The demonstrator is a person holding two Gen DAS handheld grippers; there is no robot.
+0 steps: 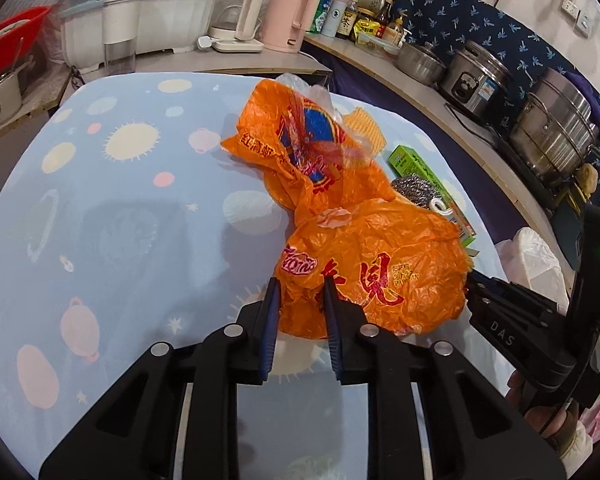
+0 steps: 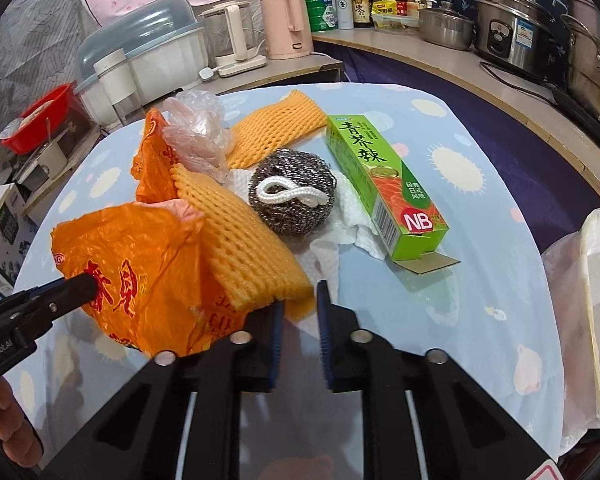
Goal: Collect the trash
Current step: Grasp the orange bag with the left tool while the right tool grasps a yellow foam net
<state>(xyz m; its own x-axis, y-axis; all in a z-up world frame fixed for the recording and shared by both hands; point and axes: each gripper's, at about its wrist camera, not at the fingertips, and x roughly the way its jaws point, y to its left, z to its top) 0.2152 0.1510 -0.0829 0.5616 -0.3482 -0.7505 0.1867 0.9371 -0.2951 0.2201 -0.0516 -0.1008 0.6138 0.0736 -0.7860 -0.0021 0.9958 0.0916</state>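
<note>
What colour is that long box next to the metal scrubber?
Bright green box with an orange-red picture and dark lettering; clearest in the right wrist view.

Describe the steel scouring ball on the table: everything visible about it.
The steel scouring ball is a round, slightly flattened wad of coiled grey metal wire, shiny and springy-looking. A white braided cord loop lies across its top. It rests on crumpled white paper towel, between the yellow foam net and the green box, touching the net's edge. From the left wrist view it is mostly hidden behind the orange plastic bag. Neither gripper touches it.
</note>
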